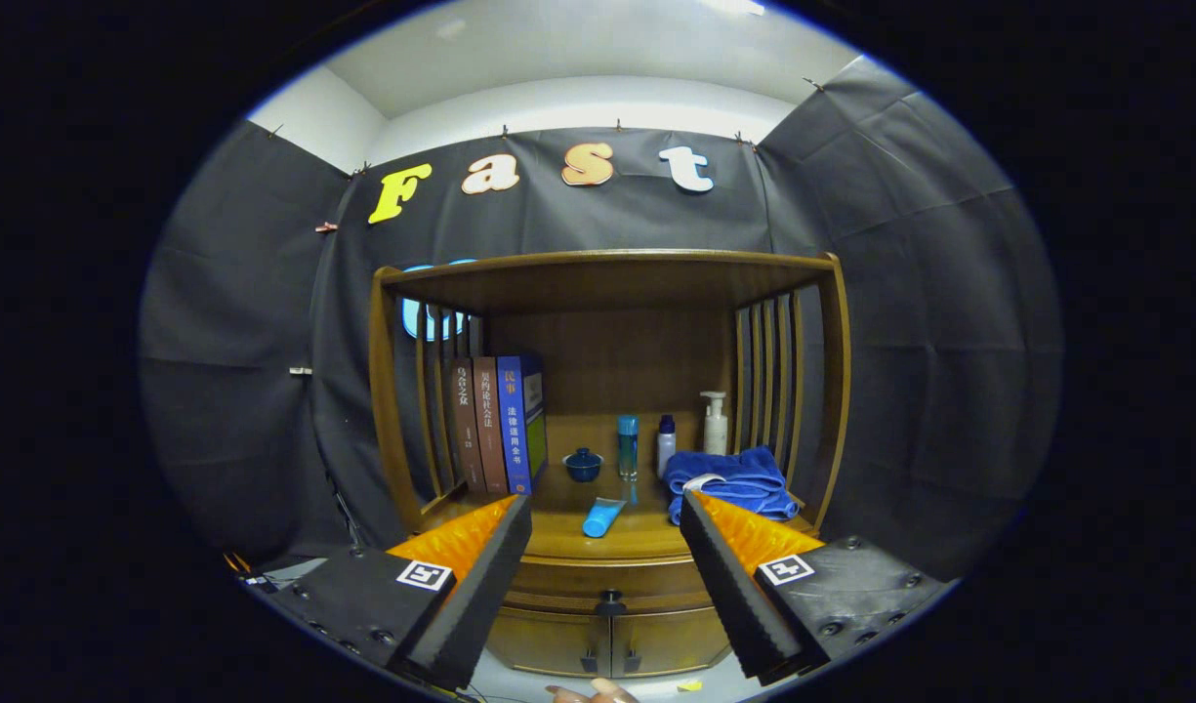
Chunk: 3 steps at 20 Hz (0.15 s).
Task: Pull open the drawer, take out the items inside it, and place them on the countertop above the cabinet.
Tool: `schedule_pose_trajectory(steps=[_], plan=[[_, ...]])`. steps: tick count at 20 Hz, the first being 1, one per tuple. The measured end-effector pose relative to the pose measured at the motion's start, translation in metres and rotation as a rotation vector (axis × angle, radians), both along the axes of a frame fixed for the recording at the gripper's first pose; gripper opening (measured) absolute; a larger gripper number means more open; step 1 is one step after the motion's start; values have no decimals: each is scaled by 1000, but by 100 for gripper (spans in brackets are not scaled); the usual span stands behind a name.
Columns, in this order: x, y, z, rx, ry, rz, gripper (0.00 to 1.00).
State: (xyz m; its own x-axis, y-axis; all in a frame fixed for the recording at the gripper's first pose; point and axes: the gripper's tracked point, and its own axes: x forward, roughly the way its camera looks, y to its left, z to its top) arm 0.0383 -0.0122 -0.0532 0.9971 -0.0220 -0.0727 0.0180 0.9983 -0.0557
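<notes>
Black cloth walls surround a wooden cabinet (607, 439) with slatted sides and an open shelf space. On its counter (646, 532) stand three books (495, 425) at the left, a small blue lidded bowl (583, 466), a teal bottle (627, 446), a dark-capped bottle (666, 444) and a pump bottle (716, 423). A blue towel (734, 481) lies folded at the right, and a blue tube (603, 516) lies near the front edge. Below the counter, the drawer (607, 586) is closed, its dark knob (610, 597) between the fingers, its contents hidden. The gripper (605, 513) hangs with jaws wide open, holding nothing. The cupboard doors underneath are partly cut off.
</notes>
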Motion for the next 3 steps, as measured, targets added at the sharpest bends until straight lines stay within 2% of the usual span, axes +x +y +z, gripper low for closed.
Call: schedule_pose_trajectory(steps=[3], plan=[[-15,2,5,8,3,2,98]])
